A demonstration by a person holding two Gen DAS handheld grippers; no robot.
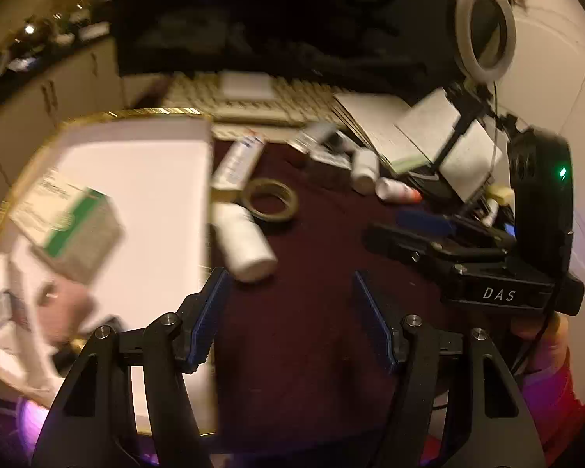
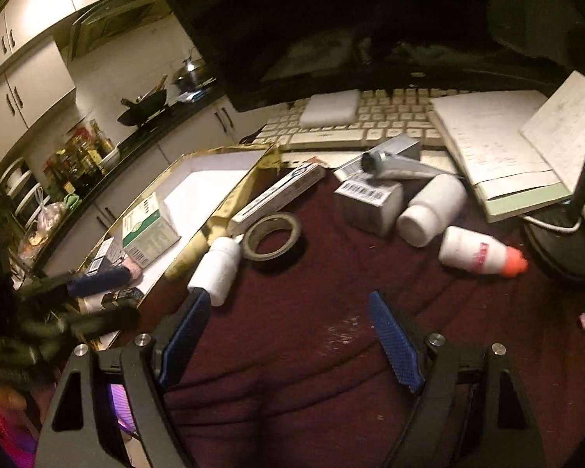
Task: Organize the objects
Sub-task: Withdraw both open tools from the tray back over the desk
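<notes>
Though near left fingers (image 1: 210, 296), white bottle (image 1: 243, 243) untouched

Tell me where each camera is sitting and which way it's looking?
Left wrist view: sits on the left tool, looking down at the maroon cloth and gold-edged box; the right tool and a hand show.
Right wrist view: sits on the right tool, looking down at the cloth towards the keyboard; the left tool shows blurred.
Both share: tape roll, white bottle, green-and-white carton.
</notes>
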